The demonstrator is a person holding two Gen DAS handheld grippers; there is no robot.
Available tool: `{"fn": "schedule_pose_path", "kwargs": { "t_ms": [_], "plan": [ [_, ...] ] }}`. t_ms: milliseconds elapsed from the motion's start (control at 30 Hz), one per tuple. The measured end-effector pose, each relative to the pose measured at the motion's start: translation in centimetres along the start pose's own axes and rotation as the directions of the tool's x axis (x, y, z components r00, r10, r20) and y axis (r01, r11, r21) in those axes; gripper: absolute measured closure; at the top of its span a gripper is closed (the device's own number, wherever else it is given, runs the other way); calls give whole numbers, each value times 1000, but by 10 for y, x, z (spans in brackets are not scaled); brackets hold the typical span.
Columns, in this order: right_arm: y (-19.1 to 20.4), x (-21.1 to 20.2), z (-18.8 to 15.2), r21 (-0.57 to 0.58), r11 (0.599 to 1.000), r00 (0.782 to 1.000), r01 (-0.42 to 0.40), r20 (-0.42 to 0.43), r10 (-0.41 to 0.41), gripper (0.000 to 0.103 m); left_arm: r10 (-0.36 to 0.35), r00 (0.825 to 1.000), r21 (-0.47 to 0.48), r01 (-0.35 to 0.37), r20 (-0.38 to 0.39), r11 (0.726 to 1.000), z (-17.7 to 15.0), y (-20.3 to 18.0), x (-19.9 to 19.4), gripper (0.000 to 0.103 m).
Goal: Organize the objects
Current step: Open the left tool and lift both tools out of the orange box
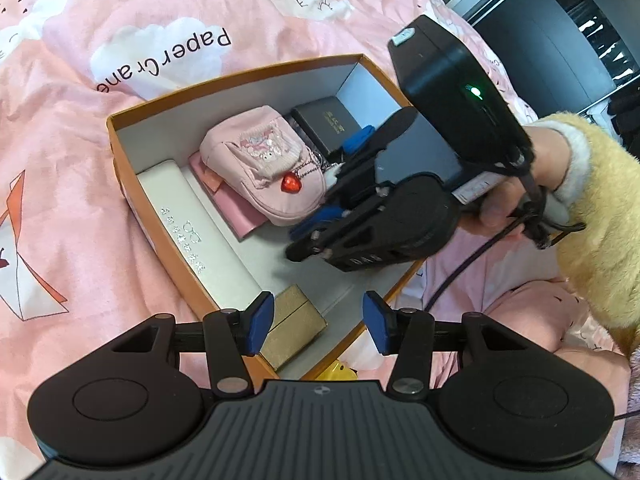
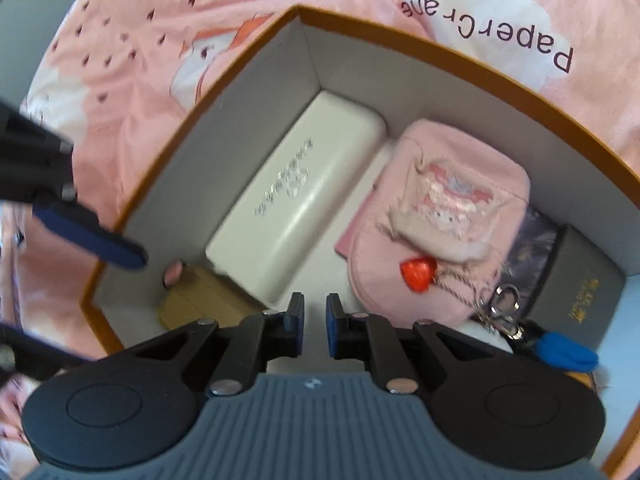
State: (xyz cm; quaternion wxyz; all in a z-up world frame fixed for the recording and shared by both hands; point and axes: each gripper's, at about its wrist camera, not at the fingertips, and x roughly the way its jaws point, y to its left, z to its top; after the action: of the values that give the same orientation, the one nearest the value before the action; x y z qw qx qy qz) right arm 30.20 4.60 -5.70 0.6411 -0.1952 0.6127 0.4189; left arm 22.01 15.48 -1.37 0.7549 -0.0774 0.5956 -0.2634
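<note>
Hovering over an orange box (image 1: pixel 120 136) on a pink bedspread (image 1: pixel 80 80), both grippers are empty.

Left gripper (image 1: pixel 318 326): jaws apart, nothing between them, positioned above the near end of the box. Right gripper (image 2: pixel 313 330): jaws closed to a narrow gap with nothing held, pointing steeply down into the box. Box contents: white glasses case (image 2: pixel 296 204) along one wall, pink pouch (image 2: pixel 448 216) with a red heart charm (image 2: pixel 418 274) beside it, dark box (image 2: pixel 580 296) at the far end, gold box (image 1: pixel 292 328) in the near corner, blue tag (image 2: pixel 568 352) with a metal clasp.

Pink cloud-print bedding (image 1: pixel 120 128) w/ dark cabinet (image 1: pixel 560 40) behind
</note>
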Motion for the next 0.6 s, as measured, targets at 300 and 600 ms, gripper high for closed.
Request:
{"fn": "schedule_pose_path", "kwargs": {
  "t_ms": [300,600],
  "plan": [
    [12,13,-15,1,994,993,-113,-34,113,97,28,999,2,-28,-22,1000,-4,-5,-1,47],
    [24,11,-17,-5,995,995,-97,-17,97,100,46,999,-2,-46,-5,999,-9,-12,-9,47]
  ]
}}
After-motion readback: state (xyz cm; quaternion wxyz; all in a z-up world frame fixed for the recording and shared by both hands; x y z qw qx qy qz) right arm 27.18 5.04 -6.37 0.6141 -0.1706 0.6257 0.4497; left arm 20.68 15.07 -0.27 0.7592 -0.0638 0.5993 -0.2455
